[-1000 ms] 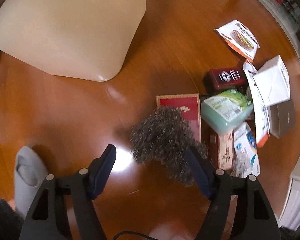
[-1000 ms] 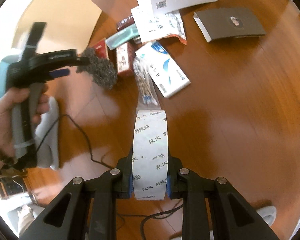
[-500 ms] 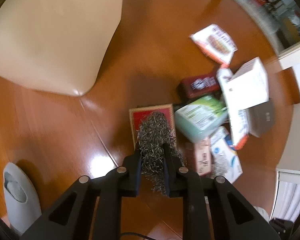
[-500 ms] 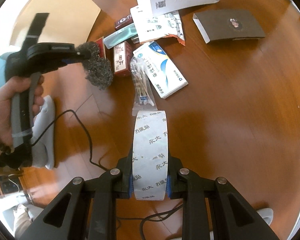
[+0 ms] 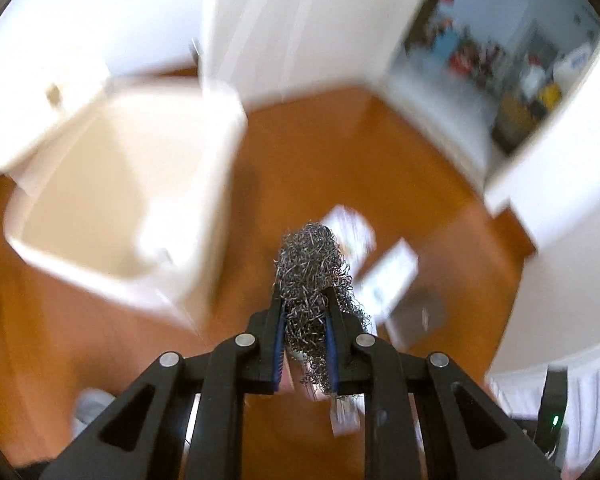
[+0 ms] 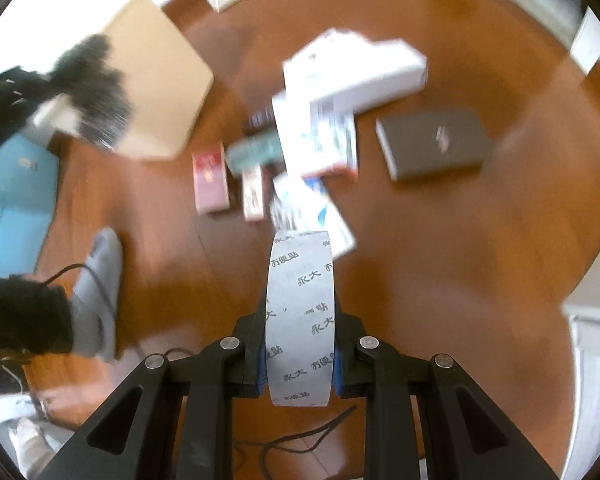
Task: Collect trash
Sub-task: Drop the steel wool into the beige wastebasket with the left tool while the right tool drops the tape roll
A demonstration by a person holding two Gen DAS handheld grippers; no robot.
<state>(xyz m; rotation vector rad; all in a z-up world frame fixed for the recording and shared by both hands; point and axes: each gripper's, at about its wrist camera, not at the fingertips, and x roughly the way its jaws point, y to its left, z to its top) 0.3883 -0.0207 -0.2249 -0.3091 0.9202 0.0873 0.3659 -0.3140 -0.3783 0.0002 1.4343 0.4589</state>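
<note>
My left gripper [image 5: 304,298] is shut on a grey steel-wool scourer [image 5: 308,256], held high above the wooden floor. An open beige bin [image 5: 220,152] stands below and to its left. My right gripper [image 6: 299,316] is shut on a white roll of printed tape [image 6: 300,276], above the litter pile. The right wrist view shows the left gripper [image 6: 40,84] with the scourer [image 6: 100,92] over the bin [image 6: 156,80]. On the floor lie a white box [image 6: 360,68], a dark grey box [image 6: 436,144], a red box [image 6: 210,176] and a green pack [image 6: 256,152].
A grey slipper [image 6: 100,280] and a black cable [image 6: 80,272] lie on the floor at the left. A blue mat [image 6: 16,208] lies beyond them. White cabinets [image 5: 300,20] and a shelf of goods [image 5: 520,80] line the far wall.
My left gripper closed on the scourer, lifted it off the floor and tipped up so the bin's opening shows. My right gripper rose a little with the tape.
</note>
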